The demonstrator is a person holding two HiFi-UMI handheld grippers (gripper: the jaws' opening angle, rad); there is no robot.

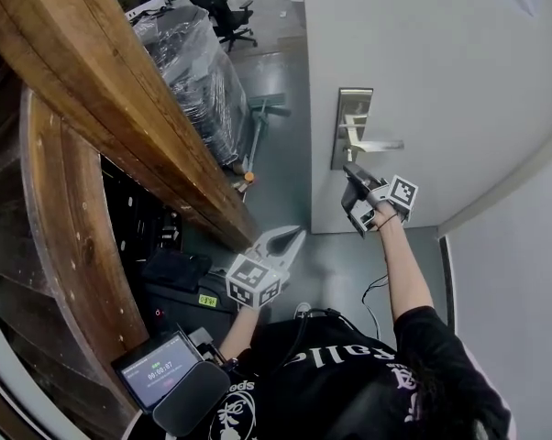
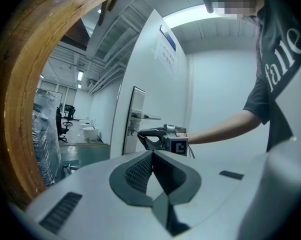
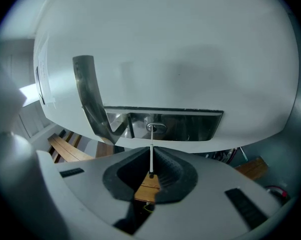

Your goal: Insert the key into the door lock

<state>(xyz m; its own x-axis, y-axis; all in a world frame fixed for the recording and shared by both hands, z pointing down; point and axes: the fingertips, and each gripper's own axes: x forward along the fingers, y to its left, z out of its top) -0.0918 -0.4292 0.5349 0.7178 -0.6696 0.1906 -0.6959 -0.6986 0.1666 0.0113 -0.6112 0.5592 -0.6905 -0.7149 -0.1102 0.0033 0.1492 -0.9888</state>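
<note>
My right gripper (image 1: 354,176) is raised to the white door (image 1: 459,71), just below the steel lock plate (image 1: 351,125) and its lever handle (image 1: 375,144). It is shut on a thin key (image 3: 151,154) that points straight at the keyhole cylinder (image 3: 156,128). The key's tip meets the cylinder; how deep it sits I cannot tell. My left gripper (image 1: 292,236) hangs lower and to the left, shut on nothing, its jaws pointing toward the door. The left gripper view shows the right gripper (image 2: 144,133) against the lock plate (image 2: 134,115).
A thick wooden beam (image 1: 120,108) slants across the left. A plastic-wrapped pallet (image 1: 198,71) and office chairs (image 1: 226,12) stand beyond the door edge. A small screen (image 1: 161,370) sits at the lower left. A grey wall (image 1: 514,282) adjoins the door at the right.
</note>
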